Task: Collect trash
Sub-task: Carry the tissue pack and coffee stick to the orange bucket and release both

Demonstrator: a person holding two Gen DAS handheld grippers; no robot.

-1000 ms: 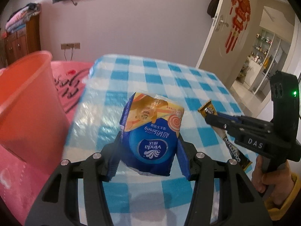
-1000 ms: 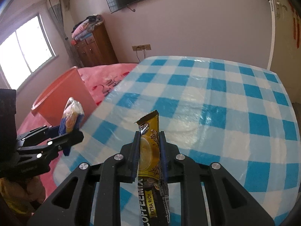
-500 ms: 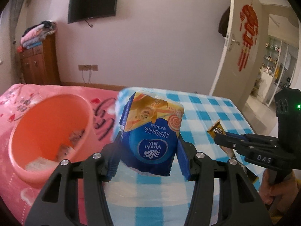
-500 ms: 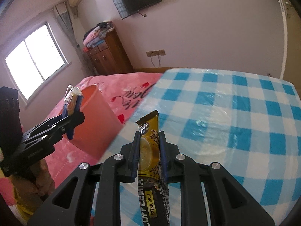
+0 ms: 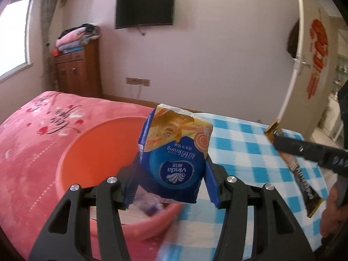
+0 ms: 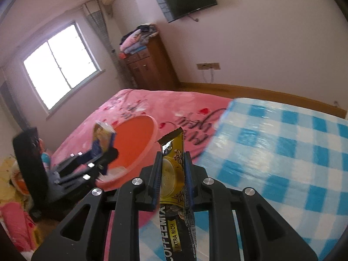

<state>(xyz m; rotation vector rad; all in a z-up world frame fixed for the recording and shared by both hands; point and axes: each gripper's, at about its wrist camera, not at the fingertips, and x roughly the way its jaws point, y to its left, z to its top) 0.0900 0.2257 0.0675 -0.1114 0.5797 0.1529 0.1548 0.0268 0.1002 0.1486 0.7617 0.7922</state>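
Holding tissue pack point(image 5: 174, 158) across its width, left gripper point(image 5: 173, 187) clamped at lower half, above orange basin point(image 5: 91, 150) on bed. Pack soft, light, squashes. Right gripper point(image 6: 173, 182) pinched shut on coffee-mix sachet point(image 6: 174, 169), mid-length, beside basin, over counter point(image 6: 282, 152) edge. Sachet thin, floppy, slick foil; may slip.

A black television point(image 5: 144, 9) hangs upper centre on the wall. A wooden cabinet point(image 5: 78, 70) stands at left, folded blankets point(image 5: 76, 37) on top. A window point(image 6: 62, 71) shows at left.
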